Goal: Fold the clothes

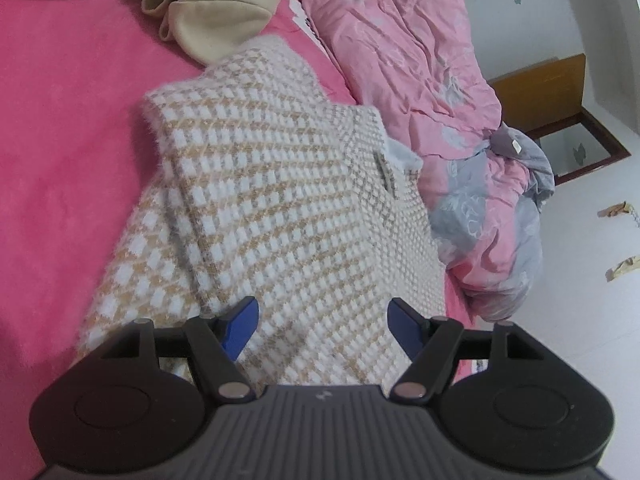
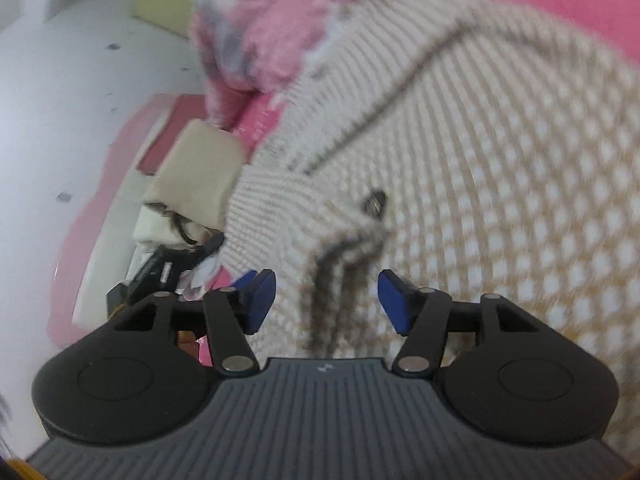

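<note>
A fuzzy beige-and-white houndstooth sweater [image 1: 288,200] lies spread on the pink bedsheet [image 1: 64,120]. My left gripper [image 1: 323,322] is open, its blue pads apart just above the sweater's near part. In the right wrist view the same sweater [image 2: 500,200] fills the right side, blurred by motion, with a ribbed edge [image 2: 344,252] hanging between the blue pads. My right gripper [image 2: 326,298] is open over that edge and grips nothing.
A cream garment [image 1: 216,12] lies at the sweater's far end. A crumpled pink-and-grey quilt [image 1: 440,100] lies along the bed's right side. A wooden nightstand [image 1: 552,88] stands by the white floor. Beige cloth and dark clutter [image 2: 188,208] lie left of the right gripper.
</note>
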The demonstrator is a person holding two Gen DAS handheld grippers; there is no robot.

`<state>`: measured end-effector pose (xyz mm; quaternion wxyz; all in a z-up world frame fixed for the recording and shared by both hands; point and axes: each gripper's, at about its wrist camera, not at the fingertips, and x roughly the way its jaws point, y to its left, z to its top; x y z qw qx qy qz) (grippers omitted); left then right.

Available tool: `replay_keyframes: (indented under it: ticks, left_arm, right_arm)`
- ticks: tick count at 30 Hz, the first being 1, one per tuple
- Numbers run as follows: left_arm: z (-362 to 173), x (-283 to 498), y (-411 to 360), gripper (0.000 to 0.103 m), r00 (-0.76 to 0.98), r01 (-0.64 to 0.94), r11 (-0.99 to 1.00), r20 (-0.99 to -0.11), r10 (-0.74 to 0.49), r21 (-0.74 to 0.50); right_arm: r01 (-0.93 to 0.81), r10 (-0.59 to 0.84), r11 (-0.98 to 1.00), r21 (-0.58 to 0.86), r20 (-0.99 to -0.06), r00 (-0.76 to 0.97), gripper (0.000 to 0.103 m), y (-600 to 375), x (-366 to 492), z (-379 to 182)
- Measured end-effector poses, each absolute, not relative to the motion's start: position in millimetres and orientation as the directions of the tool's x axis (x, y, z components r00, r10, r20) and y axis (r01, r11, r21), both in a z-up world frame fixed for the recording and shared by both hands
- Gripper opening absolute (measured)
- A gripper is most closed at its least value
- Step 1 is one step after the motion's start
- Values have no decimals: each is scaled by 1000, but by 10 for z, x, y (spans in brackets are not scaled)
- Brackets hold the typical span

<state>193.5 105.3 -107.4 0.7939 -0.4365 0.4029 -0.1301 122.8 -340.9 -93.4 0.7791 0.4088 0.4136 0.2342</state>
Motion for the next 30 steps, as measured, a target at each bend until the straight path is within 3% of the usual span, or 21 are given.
replay_keyframes:
  ticks: [5, 9, 10, 11, 12, 13, 14, 16, 18, 25, 30]
  left_arm:
    - [-1103, 1968, 1058, 72, 641, -158, 567, -521, -563, -808]
    - [-1072, 1956, 1048, 72, 650, -149, 577, -519, -555, -803]
    - [-1049, 1941, 1055, 72, 663, -144, 578, -512, -546, -803]
    - [-1011, 1916, 1071, 72, 687, -138, 575, -496, -530, -806]
    - [-965, 1884, 1103, 72, 718, -127, 573, -473, -510, -810]
    - [-907, 1841, 1153, 72, 757, -109, 571, -440, -483, -814]
    - [-849, 1798, 1203, 72, 792, -91, 569, -406, -456, -817]
    - [-756, 1723, 1308, 72, 850, -70, 563, -344, -398, -823]
    - [-760, 1691, 1430, 72, 878, -110, 539, -336, -342, -835]
    - [-1004, 1732, 1656, 71, 856, -319, 477, -465, -226, -819]
    - [-1000, 1843, 1605, 71, 833, -351, 559, -522, -180, -752]
  right_arm:
    - [-22, 738, 510, 860, -425, 524, 64, -3180, 1369, -974]
    - [-31, 723, 540, 841, -445, 528, 64, -2962, 1496, -951]
    - [-40, 712, 556, 830, -452, 537, 57, -2917, 1517, -925]
    - [-54, 700, 577, 815, -459, 547, 36, -2881, 1538, -882]
    - [-69, 688, 597, 800, -465, 557, 25, -2846, 1562, -830]
    - [-88, 678, 616, 783, -469, 566, 15, -2818, 1590, -757]
    - [-113, 668, 635, 764, -469, 578, 12, -2793, 1619, -671]
    - [-191, 649, 673, 714, -447, 615, 10, -2752, 1690, -426]
    - [-261, 619, 725, 638, -436, 654, 10, -2691, 1815, -109]
    - [-361, 478, 871, 334, -401, 781, 9, -2714, 2428, 773]
    - [-299, 399, 909, 291, -393, 829, 8, -3111, 2856, 856]
